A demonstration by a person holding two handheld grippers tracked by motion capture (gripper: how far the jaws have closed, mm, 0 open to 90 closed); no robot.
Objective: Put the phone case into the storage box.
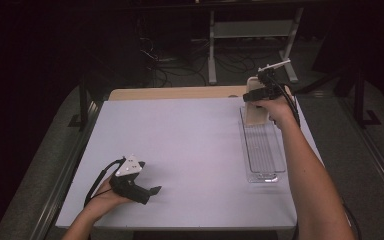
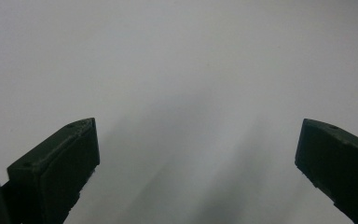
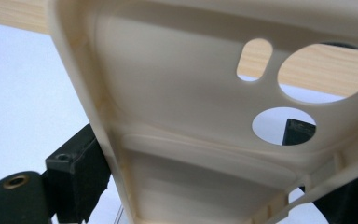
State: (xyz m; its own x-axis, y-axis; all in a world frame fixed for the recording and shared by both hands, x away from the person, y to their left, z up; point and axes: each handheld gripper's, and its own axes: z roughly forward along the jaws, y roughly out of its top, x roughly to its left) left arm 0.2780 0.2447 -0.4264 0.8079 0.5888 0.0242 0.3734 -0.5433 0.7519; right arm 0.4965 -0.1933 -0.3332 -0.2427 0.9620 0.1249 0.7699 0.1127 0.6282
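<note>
A cream phone case (image 1: 254, 114) with camera cut-outs is held upright over the far end of a clear plastic tray (image 1: 263, 176) at the table's right side. My right gripper (image 1: 255, 95) is shut on the case's upper part. In the right gripper view the case's inner side (image 3: 177, 93) spans the frame, with my right gripper (image 3: 186, 154) clamping it across its edges. One black fingertip (image 3: 298, 131) shows through a round hole. My left gripper (image 1: 151, 194) rests low over the table's near left, open and holding nothing. Its jaws stand wide apart above the bare white surface in the left gripper view (image 2: 196, 126).
The white table top (image 1: 190, 150) has a wooden strip (image 1: 175, 93) along its far edge. The long clear tray runs front to back near the right edge. Behind the table are a metal stand (image 1: 252, 30) and cables on a dark floor.
</note>
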